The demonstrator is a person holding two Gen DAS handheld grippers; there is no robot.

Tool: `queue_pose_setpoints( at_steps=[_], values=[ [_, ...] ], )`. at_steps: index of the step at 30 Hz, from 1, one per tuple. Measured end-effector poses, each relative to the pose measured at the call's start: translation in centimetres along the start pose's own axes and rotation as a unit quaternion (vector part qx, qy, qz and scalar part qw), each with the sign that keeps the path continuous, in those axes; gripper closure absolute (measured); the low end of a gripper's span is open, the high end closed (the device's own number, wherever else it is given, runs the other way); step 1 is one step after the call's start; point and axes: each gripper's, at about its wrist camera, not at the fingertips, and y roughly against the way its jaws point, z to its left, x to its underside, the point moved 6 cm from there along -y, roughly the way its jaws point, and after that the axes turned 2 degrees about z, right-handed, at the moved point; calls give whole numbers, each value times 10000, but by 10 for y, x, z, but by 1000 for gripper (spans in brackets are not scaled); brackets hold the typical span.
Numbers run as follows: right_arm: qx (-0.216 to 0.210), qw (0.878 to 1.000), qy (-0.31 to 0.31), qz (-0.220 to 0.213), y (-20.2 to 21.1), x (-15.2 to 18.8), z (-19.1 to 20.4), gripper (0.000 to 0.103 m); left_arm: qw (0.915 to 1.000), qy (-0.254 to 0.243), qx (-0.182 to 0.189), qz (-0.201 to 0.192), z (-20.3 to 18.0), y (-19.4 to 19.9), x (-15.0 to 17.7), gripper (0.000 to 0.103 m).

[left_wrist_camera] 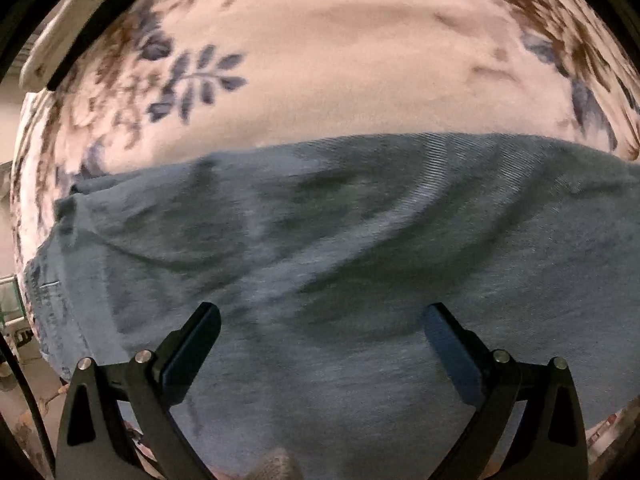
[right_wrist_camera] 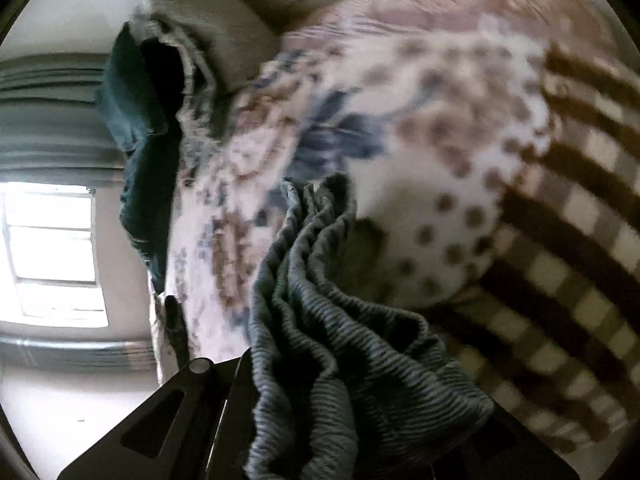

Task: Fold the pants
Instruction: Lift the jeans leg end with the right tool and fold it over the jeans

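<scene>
- Left wrist view, surface: a bed covered by a pale pink blanket [left_wrist_camera: 320, 60] printed with blue and brown leaf sprays; the middle of the cloth is plain, the pattern gathers toward the left and right edges.
- Left wrist view, task item: grey-blue pants [left_wrist_camera: 340, 240] lie spread flat across the blanket, filling the lower half of the picture; one hemmed edge with stitching shows at the left.
- Left wrist view, tool: left gripper [left_wrist_camera: 320, 320] pointed steeply down over the pants, its two black fingers [left_wrist_camera: 192, 344] spread wide, nothing between them; the cloth lies beneath, apart from the pads.
- Left wrist view, margins: a white object at the upper left corner, too blurred to name; a strip of floor at the far left.
- Right wrist view, task item: a bunched fold of the pants [right_wrist_camera: 320, 320] rises from between the fingers and hangs in ridged pleats.
- Right wrist view, tool: right gripper [right_wrist_camera: 256, 400], fingers pressed together, pinching the pants; only the left black finger [right_wrist_camera: 180, 420] shows clearly, the other is hidden by cloth.
- Right wrist view, surface: the floral blanket [right_wrist_camera: 260, 160] beyond, a white dotted pillow [right_wrist_camera: 460, 184] upon it, and brown-and-cream striped bedding [right_wrist_camera: 560, 260] at the right.
- Right wrist view, room: a bright window [right_wrist_camera: 52, 252] at the left, pale wall around it; a dark green cloth [right_wrist_camera: 136, 140] and an olive cushion [right_wrist_camera: 224, 32] at the bed's far end.
</scene>
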Motion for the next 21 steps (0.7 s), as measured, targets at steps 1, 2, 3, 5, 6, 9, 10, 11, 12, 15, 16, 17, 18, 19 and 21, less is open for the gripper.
queue_pose_setpoints(
  at_steps=[1,2,3,5,6,9,10,11,12,15,16,17,18,19,21],
  values=[
    [-5,10000,79,-39,4,2,11,98,10000,45,11,-41,5,2,2,0],
    [-50,9999,134,-68,7,4,23,98,9999,98,40,-78,11,3,3,0],
    [-45,9998,190,-94,10,8,32,98,9999,133,59,-80,16,3,4,0],
    [-49,9993,368,-101,11,17,59,98,9998,198,70,-16,32,1,9,0],
    [-33,9990,435,-114,11,23,69,98,9998,210,39,-6,40,1,11,0],
    [-88,9977,677,22,5,50,104,98,9991,398,-51,-119,83,5,18,0],
    [-99,9969,769,89,2,63,114,98,9987,485,-69,-155,99,7,22,0],
    [-131,9958,878,224,-6,80,127,98,9982,574,-86,-169,116,8,27,0],
    [-142,9949,947,314,-12,95,136,98,9975,690,-68,-160,135,8,33,0],
    [-190,9914,1140,612,-32,143,156,98,9953,957,-94,-116,185,7,51,0],
    [-205,9898,1200,735,-43,162,162,98,9945,1035,-138,-100,204,5,59,0],
    [-236,9883,1234,869,-54,182,166,98,9935,1122,-193,-84,224,4,67,0],
    [-227,9871,1267,952,-65,195,171,98,9927,1186,-232,-69,239,3,74,0],
    [-251,9852,1301,1086,-78,214,175,98,9916,1266,-271,-36,257,1,83,0],
    [-229,9817,1404,1265,-99,248,180,98,9889,1450,-332,38,292,-3,99,0]
  ],
)
